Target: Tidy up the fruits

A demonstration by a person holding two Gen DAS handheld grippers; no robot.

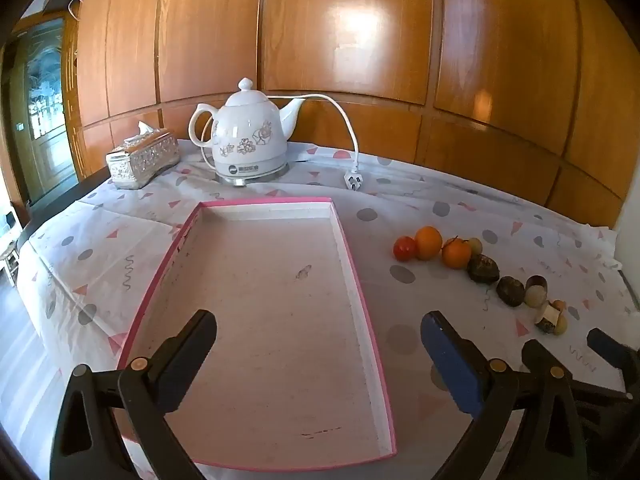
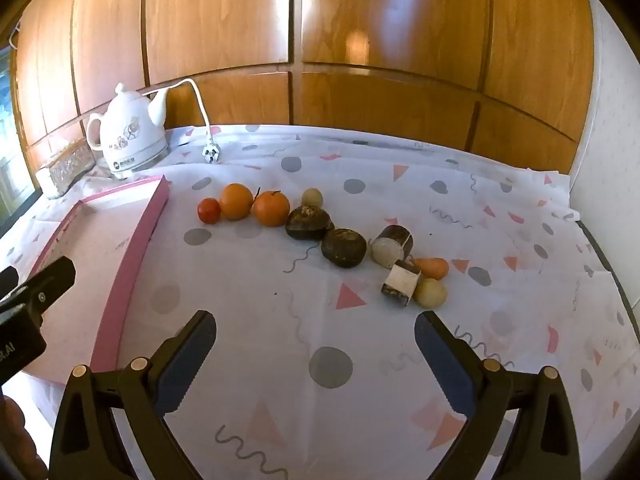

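A shallow pink-rimmed tray (image 1: 352, 264) lies empty on the patterned cloth; its right wall shows in the right wrist view (image 2: 136, 248). A curved row of fruit lies right of it: a red tomato (image 2: 209, 211), two oranges (image 2: 236, 201) (image 2: 272, 208), a small pale fruit (image 2: 312, 197), two dark brown fruits (image 2: 308, 223) (image 2: 343, 247), cut pieces (image 2: 392, 246) (image 2: 401, 283), a small orange piece (image 2: 431, 267) and a pale round fruit (image 2: 430, 292). The row also shows in the left wrist view (image 1: 456, 254). My left gripper (image 1: 318, 354) is open over the tray. My right gripper (image 2: 315, 350) is open, in front of the fruit.
A white floral electric kettle (image 1: 250, 136) with cord and loose plug (image 1: 353, 180) stands at the back. A silver tissue box (image 1: 142, 158) sits left of it. Wood panelling (image 1: 340, 32) backs the table. The table edge drops at left (image 1: 24, 240).
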